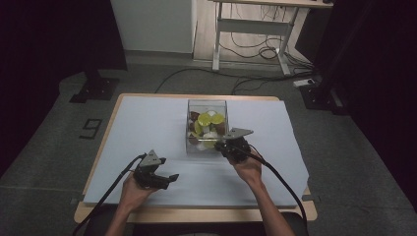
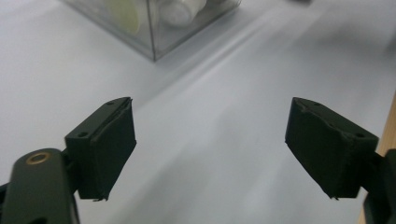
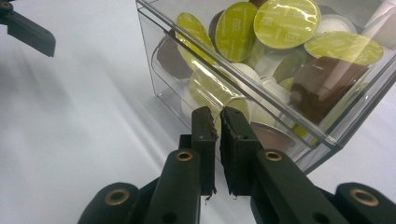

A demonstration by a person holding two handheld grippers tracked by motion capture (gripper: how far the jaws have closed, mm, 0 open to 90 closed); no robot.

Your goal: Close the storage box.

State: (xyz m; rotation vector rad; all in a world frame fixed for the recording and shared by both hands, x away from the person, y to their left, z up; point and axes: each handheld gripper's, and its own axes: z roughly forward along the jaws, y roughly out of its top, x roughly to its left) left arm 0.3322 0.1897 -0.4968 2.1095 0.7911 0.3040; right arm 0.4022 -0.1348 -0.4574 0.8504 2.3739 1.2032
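A clear plastic box (image 1: 207,104) stands mid-table, filled with several coffee capsules (image 1: 205,119), some with lime-green lids, others brown or white. In the right gripper view the capsules (image 3: 286,16) lie behind the box's front wall (image 3: 177,88), which has a curved cut-out. My right gripper (image 3: 218,114) is shut on the lower lip of that wall, with only a thin gap between its jaws. From above, the right gripper (image 1: 221,144) sits at the box's near right corner. My left gripper (image 1: 167,181) hovers open over the sheet near the front left, holding nothing. Its jaws (image 2: 210,140) stand wide apart, and a corner of the box (image 2: 154,28) lies ahead.
A pale sheet (image 1: 147,123) covers the wooden table, whose front edge (image 1: 196,215) is close to the person. One jaw of the left gripper (image 3: 28,28) shows far off in the right gripper view. Beyond the table are a desk frame (image 1: 255,24) and floor cables (image 1: 255,49).
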